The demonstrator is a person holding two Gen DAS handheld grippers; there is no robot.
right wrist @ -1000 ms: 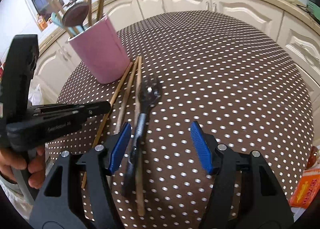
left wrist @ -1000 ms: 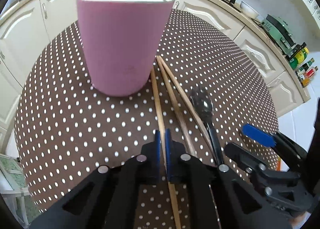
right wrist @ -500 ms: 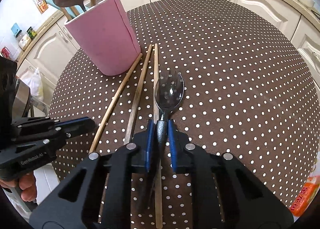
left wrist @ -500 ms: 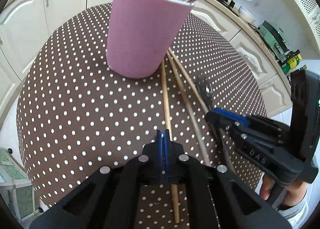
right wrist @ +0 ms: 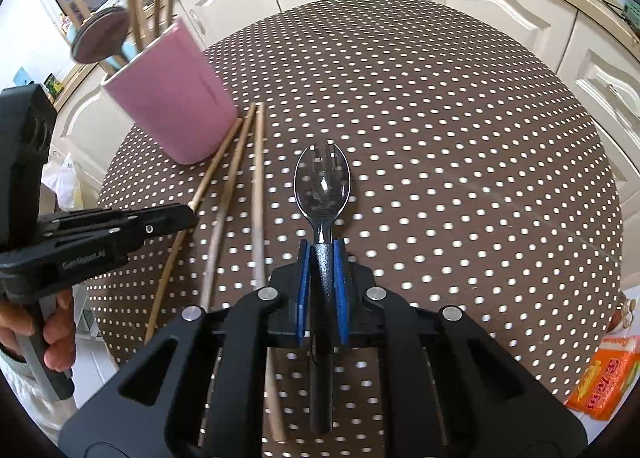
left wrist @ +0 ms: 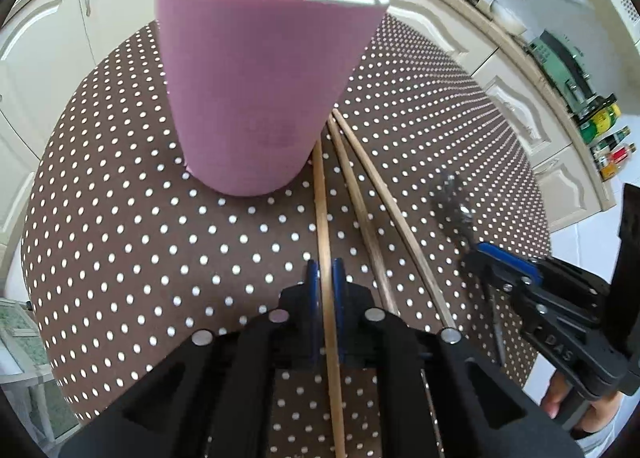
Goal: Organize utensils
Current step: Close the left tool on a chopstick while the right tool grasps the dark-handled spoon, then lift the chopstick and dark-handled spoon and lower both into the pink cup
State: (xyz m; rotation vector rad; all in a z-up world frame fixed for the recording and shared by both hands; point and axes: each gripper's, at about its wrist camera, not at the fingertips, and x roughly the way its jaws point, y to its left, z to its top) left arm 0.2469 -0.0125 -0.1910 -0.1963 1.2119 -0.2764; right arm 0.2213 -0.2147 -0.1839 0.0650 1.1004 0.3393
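You've got both loaded: left gripper (left wrist: 325, 282) clamps a wooden chopstick (left wrist: 322, 209), right gripper (right wrist: 323, 258) the black-handled spork (right wrist: 322, 183); next, lift them into the pink cup (left wrist: 256, 97).

Ahead of our left gripper (left wrist: 325, 278) the pink cup (left wrist: 256, 97) blocks the way, its base just beside the chopsticks (left wrist: 360, 193). Our right gripper (right wrist: 323, 258) has bare dotted tablecloth (right wrist: 460, 145) ahead and to its right. The other gripper crowds its left side, and an orange packet (right wrist: 600, 386) sits beyond the table edge on the right.
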